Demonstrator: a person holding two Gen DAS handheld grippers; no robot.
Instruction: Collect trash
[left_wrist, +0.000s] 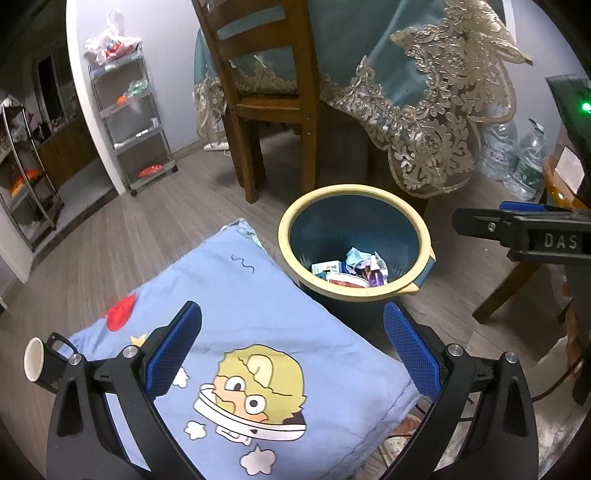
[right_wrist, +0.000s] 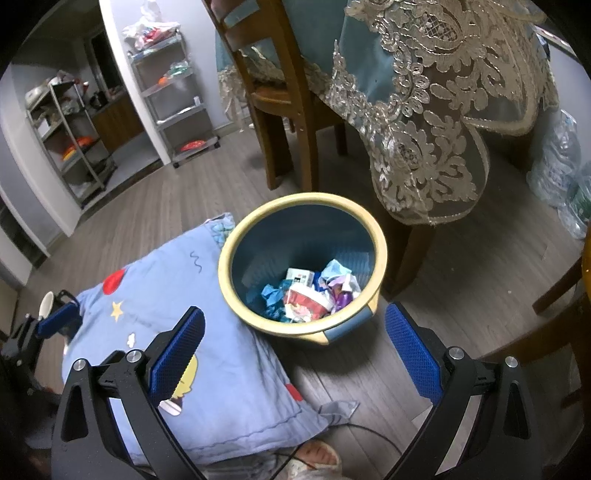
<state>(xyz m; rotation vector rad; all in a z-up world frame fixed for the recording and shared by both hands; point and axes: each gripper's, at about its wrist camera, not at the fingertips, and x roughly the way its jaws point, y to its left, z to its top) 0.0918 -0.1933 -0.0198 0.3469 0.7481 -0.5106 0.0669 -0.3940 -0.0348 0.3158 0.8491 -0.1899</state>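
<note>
A blue trash bin (left_wrist: 325, 218) (right_wrist: 280, 240) with a cream rim stands on the wood floor beside a light blue cartoon cushion (left_wrist: 236, 295) (right_wrist: 177, 295). Crumpled paper, small boxes and wrappers (left_wrist: 351, 267) (right_wrist: 314, 291) lie at its bottom. My left gripper (left_wrist: 291, 350) is open above the cushion, short of the bin, with nothing between its blue pads. My right gripper (right_wrist: 293, 349) is open just before the bin's near rim, also holding nothing. In the left wrist view the right gripper's black body (left_wrist: 524, 229) shows at the right edge.
A wooden chair (left_wrist: 266, 96) (right_wrist: 280, 92) and a table draped in a lace-edged teal cloth (left_wrist: 424, 103) (right_wrist: 424, 110) stand behind the bin. Metal shelf racks (left_wrist: 136, 122) line the far wall. Plastic bottles (left_wrist: 517, 155) sit at right. A black mug (left_wrist: 44, 363) lies left of the cushion.
</note>
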